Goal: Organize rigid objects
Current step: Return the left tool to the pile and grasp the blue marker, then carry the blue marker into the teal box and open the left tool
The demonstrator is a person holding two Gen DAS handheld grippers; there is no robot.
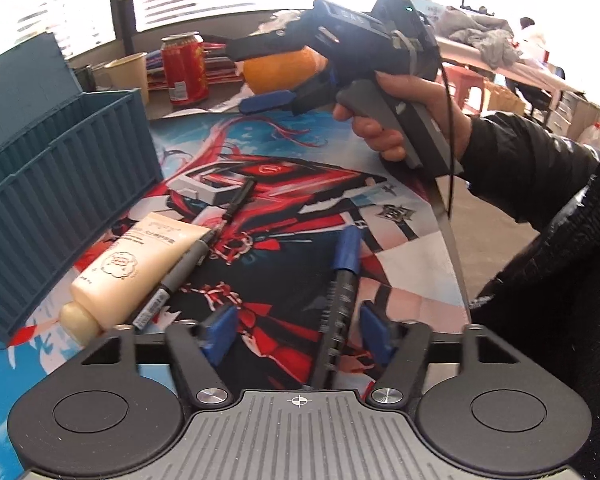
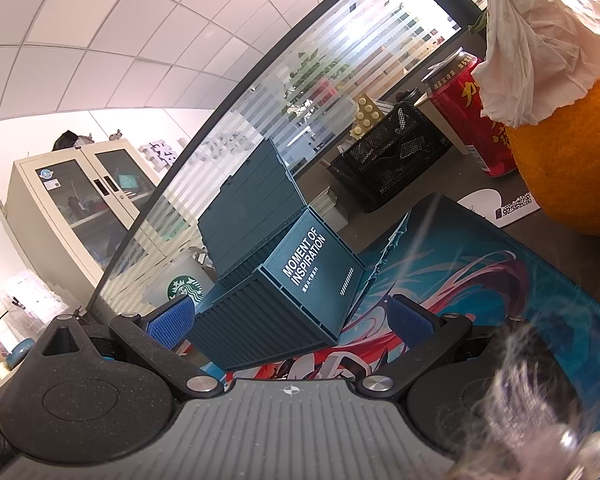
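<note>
On the printed desk mat (image 1: 284, 148) lies a black ridged tool with a blue end (image 1: 342, 280). It sits between the blue pads of my left gripper (image 1: 298, 332), close to the right pad; neither pad presses on it, so the jaws are open. Left of it lie a grey marker (image 1: 176, 276), a cream tube (image 1: 132, 264) and a black pen (image 1: 240, 196). The blue container box (image 1: 60, 184) (image 2: 284, 280) stands at the left. A hand holds my right gripper (image 1: 236, 76) (image 2: 292, 320) above the mat, open and empty, with an orange (image 1: 280, 70) behind it.
A red can (image 1: 184, 68) (image 2: 468, 116) and a paper cup (image 1: 130, 70) stand at the back. The orange (image 2: 572, 160) has a tissue on top. A black mesh basket (image 2: 388, 160) and a Starbucks cup (image 2: 180, 284) sit beyond the box. A dark sleeve (image 1: 540, 200) fills the right.
</note>
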